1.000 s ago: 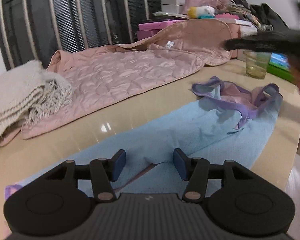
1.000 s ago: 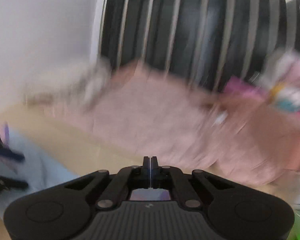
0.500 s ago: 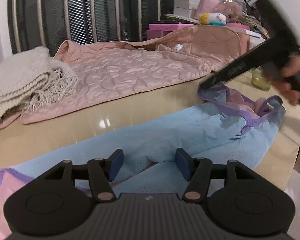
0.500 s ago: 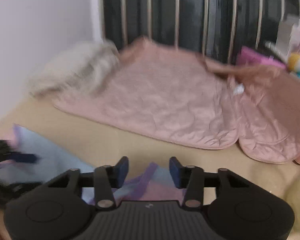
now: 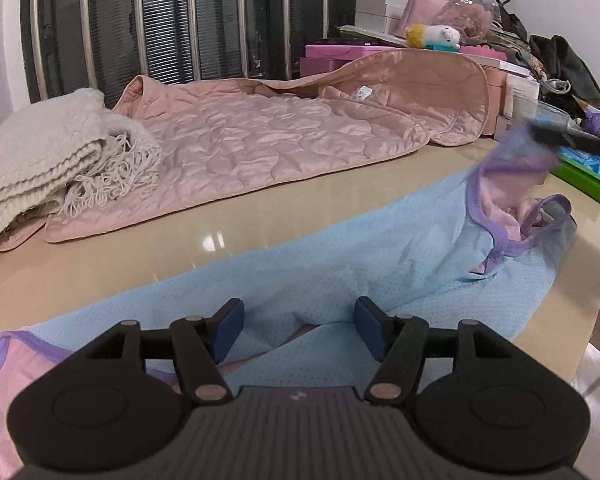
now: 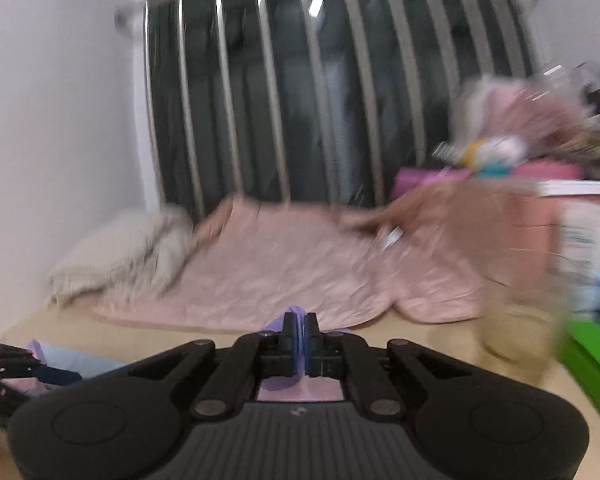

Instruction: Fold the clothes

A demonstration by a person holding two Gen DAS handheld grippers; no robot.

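Observation:
A light blue mesh top (image 5: pixel 340 276) with purple trim and pink lining lies stretched across the beige table (image 5: pixel 148 256). My left gripper (image 5: pixel 298 326) hovers over the garment's near part; its jaws are opening, with a fold of blue cloth lying between the blue pads, untouched. At the far right, my right gripper (image 5: pixel 540 136) lifts the purple-edged collar (image 5: pixel 512 164) off the table. In the right wrist view, my right gripper (image 6: pixel 299 330) is shut on that purple trim (image 6: pixel 290 314).
A pink quilted blanket (image 5: pixel 284 132) covers the table's far side, with a cream fringed throw (image 5: pixel 48 164) at its left. Pink boxes (image 5: pixel 332 54), a plush toy, bags and a green box (image 5: pixel 580 180) crowd the right end. A glass cup (image 6: pixel 512 332) stands near my right gripper.
My right gripper opened over the purple collar, then shut on it and lifted it to the right. My left gripper's jaws widened slightly and rolled a little in place.

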